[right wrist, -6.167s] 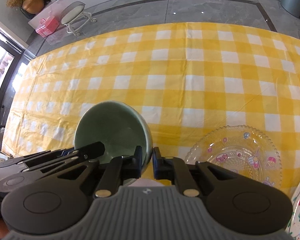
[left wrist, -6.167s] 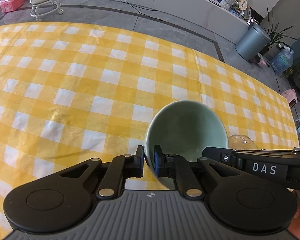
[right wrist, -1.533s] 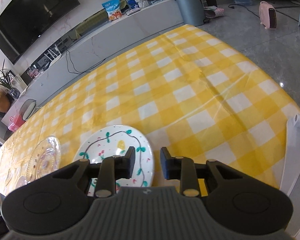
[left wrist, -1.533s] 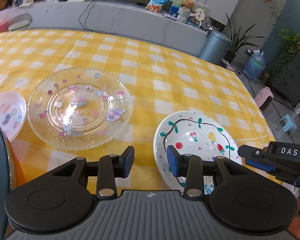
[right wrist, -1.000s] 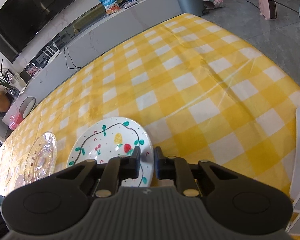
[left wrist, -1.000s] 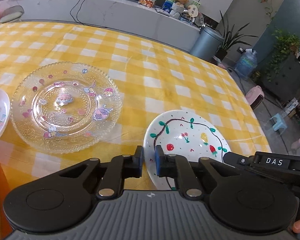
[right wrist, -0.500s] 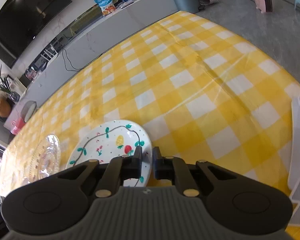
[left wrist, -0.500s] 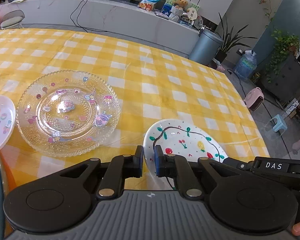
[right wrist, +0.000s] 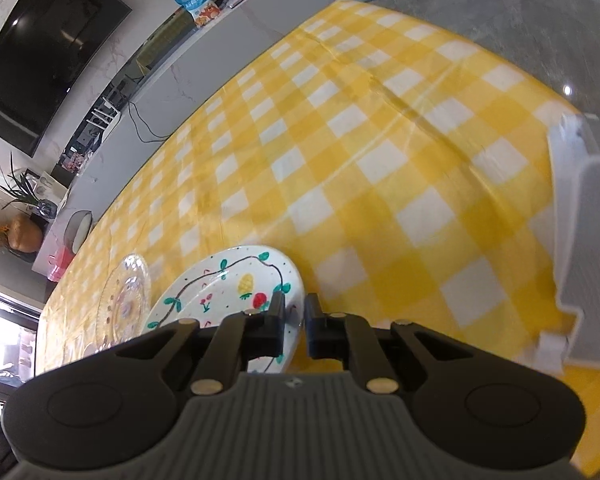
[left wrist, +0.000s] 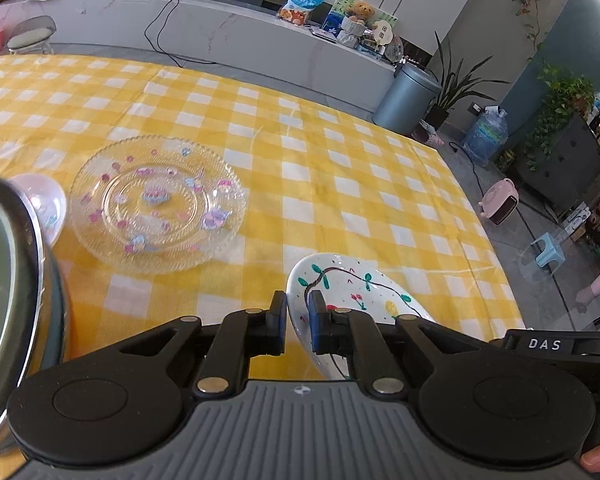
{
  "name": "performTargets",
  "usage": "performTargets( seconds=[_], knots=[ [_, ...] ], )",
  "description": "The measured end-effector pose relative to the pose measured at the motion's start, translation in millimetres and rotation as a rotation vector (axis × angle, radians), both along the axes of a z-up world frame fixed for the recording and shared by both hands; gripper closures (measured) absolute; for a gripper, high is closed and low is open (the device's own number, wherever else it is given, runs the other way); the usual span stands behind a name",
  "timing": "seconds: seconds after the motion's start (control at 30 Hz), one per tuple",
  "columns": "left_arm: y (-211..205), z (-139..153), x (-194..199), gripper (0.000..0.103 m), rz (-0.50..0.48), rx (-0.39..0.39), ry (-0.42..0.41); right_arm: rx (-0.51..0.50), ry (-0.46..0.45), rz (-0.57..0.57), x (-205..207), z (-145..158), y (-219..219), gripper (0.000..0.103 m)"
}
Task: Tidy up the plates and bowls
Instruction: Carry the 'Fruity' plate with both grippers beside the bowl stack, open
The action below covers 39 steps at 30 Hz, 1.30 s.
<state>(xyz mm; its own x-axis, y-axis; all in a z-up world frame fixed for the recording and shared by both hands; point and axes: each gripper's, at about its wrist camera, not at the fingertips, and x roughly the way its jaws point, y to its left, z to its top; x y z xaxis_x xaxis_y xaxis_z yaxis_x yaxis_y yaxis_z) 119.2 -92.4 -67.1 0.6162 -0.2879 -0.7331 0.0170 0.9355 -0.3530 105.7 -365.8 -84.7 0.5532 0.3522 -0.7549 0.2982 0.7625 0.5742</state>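
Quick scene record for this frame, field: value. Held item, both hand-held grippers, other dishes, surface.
held item: white painted plate, tilted, lifted off the cloth
left hand-held gripper: shut on the plate's left rim
right hand-held gripper: shut on the plate's right rim
other dishes: clear glass plate flat on the cloth; small pink dish to its left
surface: yellow checked tablecloth
right edge: white rack, blurred
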Motion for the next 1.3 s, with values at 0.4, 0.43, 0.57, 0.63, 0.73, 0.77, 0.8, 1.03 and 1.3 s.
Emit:
performTargets(
  seconds=[0.4,0.43,0.57,0.63,0.73,0.77,0.8,1.03,1.3],
  knots=[
    [7,-1,-28,0.091,0.014,-0.007,0.042,0.017,0.062,-0.009,-31,7,3,0.096],
    [8,-1,-30,0.091,0.016,-0.008,0.044,0.015,0.072,-0.007,-32,6,4,0.096],
    [11,-3,-36,0.091,0.024,-0.008,0.055,-0.012,0.09,0.009,-35,7,9,0.096],
    [12,-3,-39,0.091,0.026,-0.005,0.061,-0.034,0.101,0.017,-37,8,14,0.096],
    [14,-6,-42,0.093,0.03,-0.007,0.075,-0.082,0.112,0.032,-39,10,22,0.095],
    [14,-7,-43,0.094,0.031,-0.009,0.08,-0.101,0.115,0.038,-39,10,24,0.095],
    [15,-8,-43,0.094,0.033,-0.007,0.083,-0.121,0.121,0.047,-39,10,27,0.095],
    [13,-16,-44,0.094,0.028,0.013,0.106,-0.161,0.161,0.072,-37,6,32,0.094],
    [14,-22,-44,0.093,0.026,0.023,0.126,-0.201,0.186,0.106,-34,3,40,0.091]
  ],
)
